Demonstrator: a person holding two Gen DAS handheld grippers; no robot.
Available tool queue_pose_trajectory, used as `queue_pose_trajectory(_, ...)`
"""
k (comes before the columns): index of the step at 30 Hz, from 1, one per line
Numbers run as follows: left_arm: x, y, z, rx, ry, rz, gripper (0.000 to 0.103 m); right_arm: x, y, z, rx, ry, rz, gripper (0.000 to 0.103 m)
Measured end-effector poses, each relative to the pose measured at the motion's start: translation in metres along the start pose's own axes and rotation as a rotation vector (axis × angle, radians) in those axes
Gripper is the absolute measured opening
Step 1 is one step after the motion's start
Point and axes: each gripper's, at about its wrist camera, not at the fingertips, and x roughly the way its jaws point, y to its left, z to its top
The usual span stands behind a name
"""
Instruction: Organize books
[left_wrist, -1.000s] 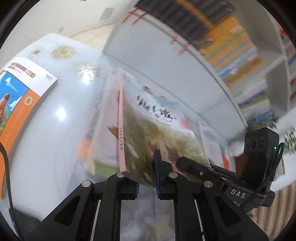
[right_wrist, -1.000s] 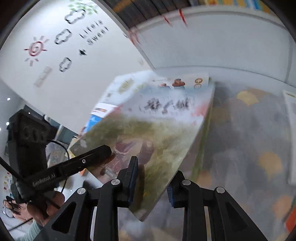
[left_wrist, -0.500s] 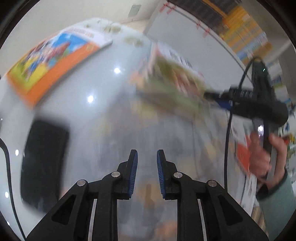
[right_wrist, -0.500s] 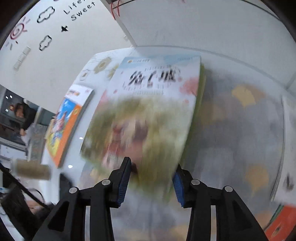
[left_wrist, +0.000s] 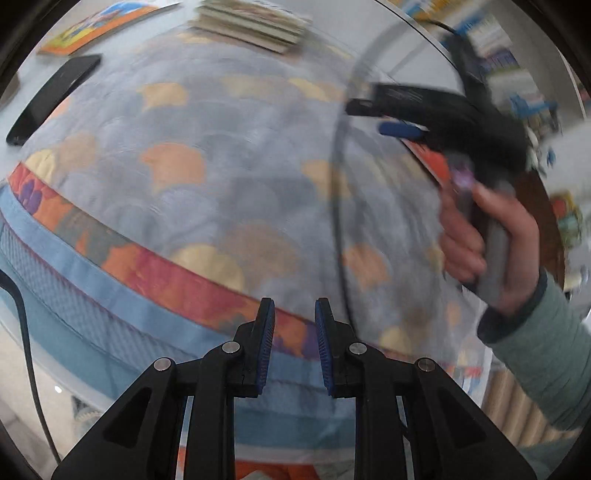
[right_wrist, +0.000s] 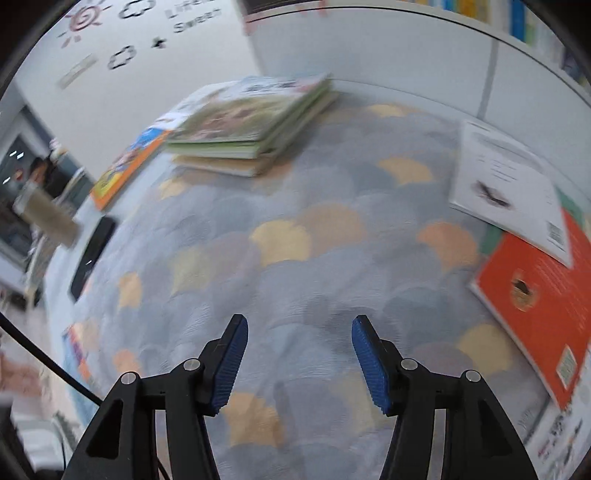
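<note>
A stack of picture books (right_wrist: 251, 125) lies flat at the far side of the patterned cloth (right_wrist: 295, 240), a green-covered one on top; the stack (left_wrist: 251, 22) also shows at the top of the left wrist view. My left gripper (left_wrist: 291, 317) hangs over the cloth's near striped border, its jaws a narrow gap apart with nothing between them. My right gripper (right_wrist: 299, 325) is above the middle of the cloth, its jaws opening and empty. A white book (right_wrist: 506, 184) overlaps a red book (right_wrist: 535, 295) at the right.
An orange and blue book (right_wrist: 125, 166) lies left of the stack. A black phone (right_wrist: 92, 258) rests at the cloth's left edge. A white cabinet wall (right_wrist: 406, 62) stands behind the table. A hand (left_wrist: 491, 240) in a green sleeve holds the right gripper (left_wrist: 369, 118).
Both grippers have let go of the green picture book, which now lies on top of the stack. Both have drawn back toward the near side, and the right jaws have widened.
</note>
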Motion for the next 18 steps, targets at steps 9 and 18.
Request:
queue_pose_trajectory(9,-0.007,-0.020,0.004,0.038,-0.019,0.025,0.020,-0.020,0.035,-0.015,-0.107,-0.061,-0.087,0.057)
queue_pose_trajectory(18,0.000,-0.027,0.004,0.039,-0.001,0.051,0.020,-0.004,0.006,-0.054,-0.003,0.010,-0.111,0.057)
